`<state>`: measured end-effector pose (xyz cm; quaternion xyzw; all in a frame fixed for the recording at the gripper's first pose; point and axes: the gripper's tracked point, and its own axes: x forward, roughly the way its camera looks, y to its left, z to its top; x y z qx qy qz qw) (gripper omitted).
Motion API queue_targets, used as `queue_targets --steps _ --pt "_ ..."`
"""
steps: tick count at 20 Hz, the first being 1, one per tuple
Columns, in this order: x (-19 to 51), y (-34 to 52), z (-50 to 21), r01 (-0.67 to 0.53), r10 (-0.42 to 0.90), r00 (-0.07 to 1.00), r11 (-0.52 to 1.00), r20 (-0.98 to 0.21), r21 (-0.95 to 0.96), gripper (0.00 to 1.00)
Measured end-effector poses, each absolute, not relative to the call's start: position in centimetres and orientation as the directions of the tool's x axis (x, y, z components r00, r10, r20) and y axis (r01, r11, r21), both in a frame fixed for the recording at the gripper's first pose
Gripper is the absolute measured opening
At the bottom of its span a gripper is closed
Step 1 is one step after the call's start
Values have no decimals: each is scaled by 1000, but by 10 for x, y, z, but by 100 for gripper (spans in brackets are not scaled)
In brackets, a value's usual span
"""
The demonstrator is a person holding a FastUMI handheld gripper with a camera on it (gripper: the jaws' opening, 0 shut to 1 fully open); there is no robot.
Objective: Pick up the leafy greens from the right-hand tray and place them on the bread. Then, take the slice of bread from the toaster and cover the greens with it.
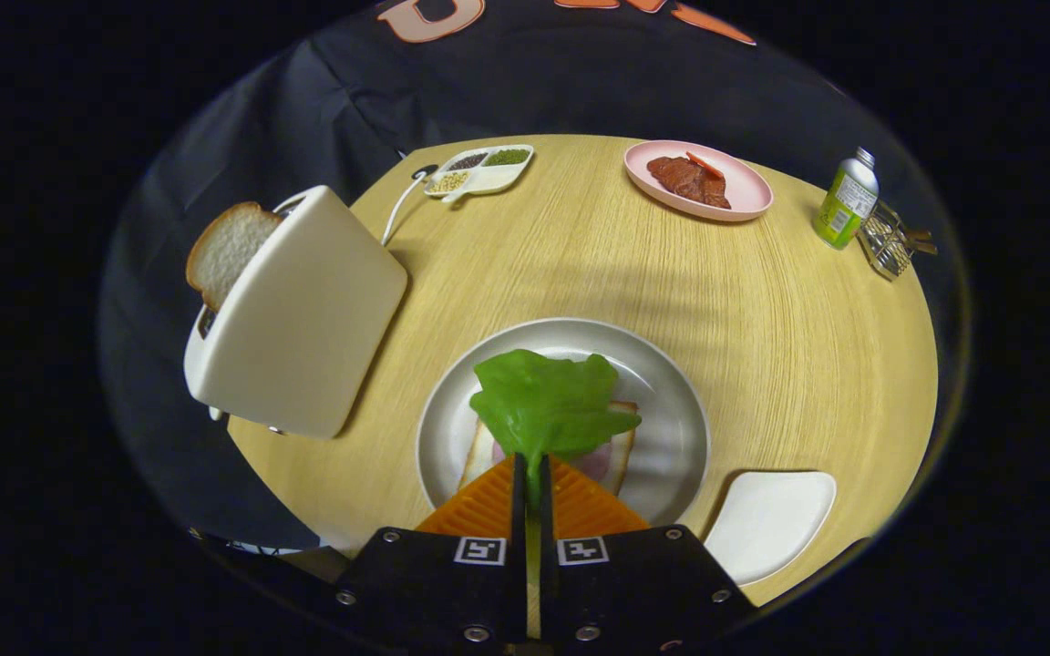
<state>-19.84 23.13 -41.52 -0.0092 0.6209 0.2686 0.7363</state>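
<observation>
The leafy greens (548, 405) hang from the tips of the gripper (533, 474), pinched by their stem end between the two fingers, which are closed almost together on it. The leaf fans out straight ahead of the fingers, its long axis in line with them, and it hovers over or just touches the bread (618, 454) on the grey plate (671, 383) (I cannot tell which). That bread lies directly under and just beyond the fingertips, with something pink on top of it, so the coming move looks like a short lowering and letting go rather than any sideways travel. The plate sits near the table's (762, 310) near edge, with the empty white tray (766, 524) beside it at the right. The toaster (302, 314) stands at the left edge, tipped in this view, its slice of bread (224, 251) sticking out of the top, well apart from the gripper
</observation>
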Motion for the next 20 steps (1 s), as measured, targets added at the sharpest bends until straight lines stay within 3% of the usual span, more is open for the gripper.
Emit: queue_targets --steps 4,10,17,20 --pt "-197 235 -419 -398 403 86 852 -911 340 16" --pt "-196 242 -405 -403 410 122 853 -904 332 68" --pt "-156 281 -322 -404 506 227 826 -832 393 97" --pt "-141 307 -282 -451 509 248 813 -824 367 99"
